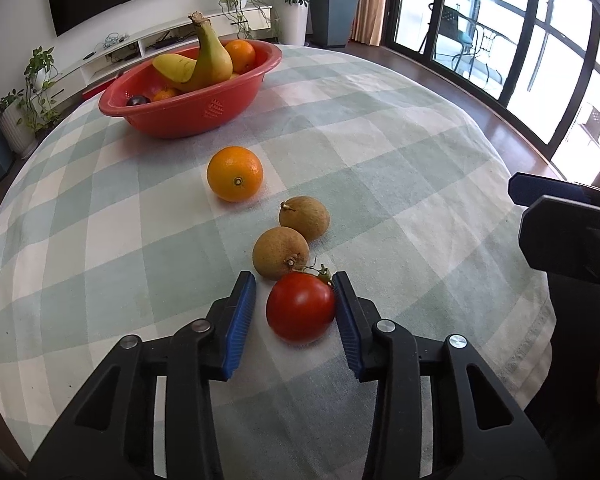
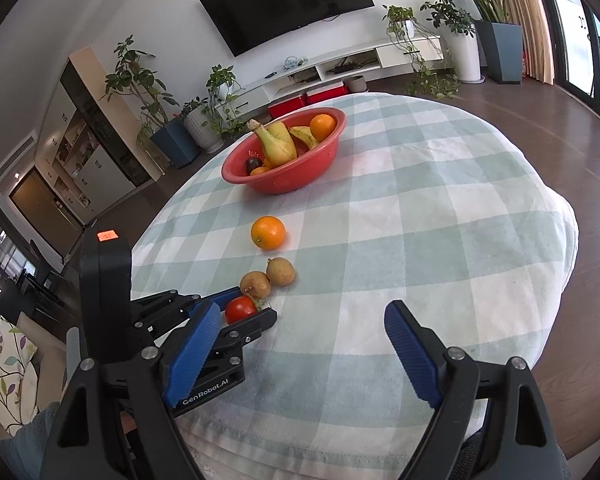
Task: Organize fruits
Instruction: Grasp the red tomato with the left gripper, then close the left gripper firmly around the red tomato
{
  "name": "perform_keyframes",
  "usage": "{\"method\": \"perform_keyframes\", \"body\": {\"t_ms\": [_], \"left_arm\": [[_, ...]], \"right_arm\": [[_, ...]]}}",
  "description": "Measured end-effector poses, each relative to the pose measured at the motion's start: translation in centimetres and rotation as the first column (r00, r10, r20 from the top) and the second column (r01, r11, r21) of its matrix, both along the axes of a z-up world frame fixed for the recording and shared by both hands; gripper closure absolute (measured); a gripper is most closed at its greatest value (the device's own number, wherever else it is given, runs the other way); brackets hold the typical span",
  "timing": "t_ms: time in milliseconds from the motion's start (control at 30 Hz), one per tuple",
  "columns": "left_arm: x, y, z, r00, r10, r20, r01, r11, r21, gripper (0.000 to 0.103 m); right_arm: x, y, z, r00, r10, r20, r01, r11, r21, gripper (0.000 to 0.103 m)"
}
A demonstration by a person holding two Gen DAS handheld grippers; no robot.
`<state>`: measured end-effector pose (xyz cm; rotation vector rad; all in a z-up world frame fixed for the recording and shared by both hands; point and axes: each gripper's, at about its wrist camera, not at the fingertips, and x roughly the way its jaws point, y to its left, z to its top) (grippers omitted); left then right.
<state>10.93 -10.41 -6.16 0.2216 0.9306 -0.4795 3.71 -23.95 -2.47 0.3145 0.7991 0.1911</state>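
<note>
A red tomato (image 1: 301, 306) lies on the checked tablecloth between the fingers of my left gripper (image 1: 295, 292). The right pad touches it; a gap remains at the left pad. The gripper is open. Two brown fruits (image 1: 280, 253) (image 1: 305, 218) lie just beyond the tomato, and a loose orange (image 1: 235, 174) lies further on. A red bowl (image 1: 188, 110) with bananas and oranges stands at the far side. In the right wrist view, my right gripper (image 2: 300, 328) is open and empty above the near table edge, beside the left gripper (image 2: 244, 312) and tomato (image 2: 240, 309).
The table (image 2: 440, 220) is round, with edges dropping to a wooden floor. A TV unit, potted plants and glass doors stand beyond it. The right gripper's body (image 1: 572, 228) shows at the right edge of the left wrist view.
</note>
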Motion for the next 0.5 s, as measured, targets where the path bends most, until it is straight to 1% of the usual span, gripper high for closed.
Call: {"method": "perform_keyframes", "body": {"t_ms": [300, 500], "left_arm": [[-0.4, 1.4, 0.0, 1.0, 0.014, 0.005, -0.014, 1.0, 0.0, 0.066], [-0.5, 1.7, 0.1, 1.0, 0.004, 0.005, -0.004, 1.0, -0.005, 0.066]], "right_arm": [[0.1, 0.4, -0.2, 1.0, 0.004, -0.007, -0.004, 1.0, -0.021, 0.016], [0.3, 0.7, -0.4, 1.0, 0.011, -0.012, -0.012, 0.999, -0.04, 0.018]]}}
